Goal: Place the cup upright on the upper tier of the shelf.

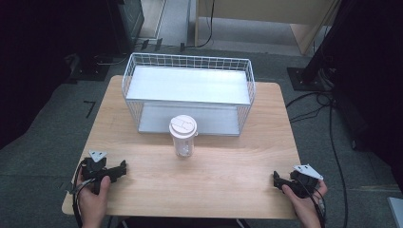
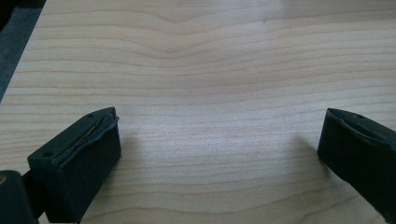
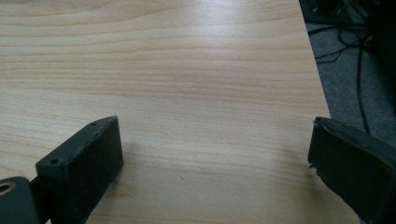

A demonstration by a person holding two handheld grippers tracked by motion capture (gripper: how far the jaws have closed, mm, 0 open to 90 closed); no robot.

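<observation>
A clear tumbler with a white lid (image 1: 183, 135) stands upright near the middle of the wooden table (image 1: 228, 166), just in front of a white wire basket shelf (image 1: 188, 90). My left gripper (image 1: 119, 168) rests low at the table's front left, held by a hand. In the left gripper view my left gripper (image 2: 219, 140) is open, bare wood between the jaws. At the front right sits my right gripper (image 1: 276, 179), also hand-held. The right gripper view shows my right gripper (image 3: 215, 149) open over bare wood near the table's right edge.
The wire shelf has two white levels and fills the back half of the table. Grey carpet (image 1: 57, 109) surrounds the table, with black cables (image 1: 332, 123) on the floor at the right and dark equipment stands at the back corners.
</observation>
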